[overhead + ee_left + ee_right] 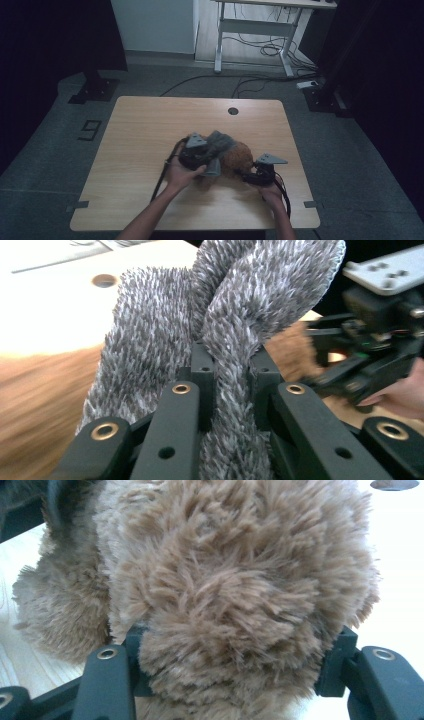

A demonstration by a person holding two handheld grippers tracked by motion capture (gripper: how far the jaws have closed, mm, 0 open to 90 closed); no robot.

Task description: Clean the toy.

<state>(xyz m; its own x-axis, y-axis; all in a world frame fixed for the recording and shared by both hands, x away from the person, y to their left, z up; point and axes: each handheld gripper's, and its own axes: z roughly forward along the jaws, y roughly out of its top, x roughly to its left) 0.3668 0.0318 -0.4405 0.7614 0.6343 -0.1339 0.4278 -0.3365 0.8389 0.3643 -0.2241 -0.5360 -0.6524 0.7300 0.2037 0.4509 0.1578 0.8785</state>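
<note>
Left gripper (200, 156) sits near the table (140, 130) centre, jaws clamped tight on a fold of grey cloth (220, 145). In the left gripper view (227, 390) the cloth (225, 330) runs between both jaws, pinched to a narrow band, then fans out above them and drapes left. The nap is short and bristly.

Right gripper (252, 176) is at the table's right-front, just beside a brown plush toy (237, 157). In the right gripper view (235, 670) the jaws stand part-way apart with a rounded lump of the plush (240, 580) filling the gap; fur touches both jaw tips. Grip looks closed on the plush, though how firmly cannot be told.

The plush lies on the table between the two grippers, slightly right of centre. The cloth is draped over its left and upper side, touching it. The left gripper view also shows brown fur (40, 405), blurred, under the cloth at lower left, and the right gripper (370, 340) with a hand (400, 395) farther off at the right.

Both forearms come in from the bottom edge of the high view. A round cable hole (233, 111) sits near the table's far edge, well apart from everything.
</note>
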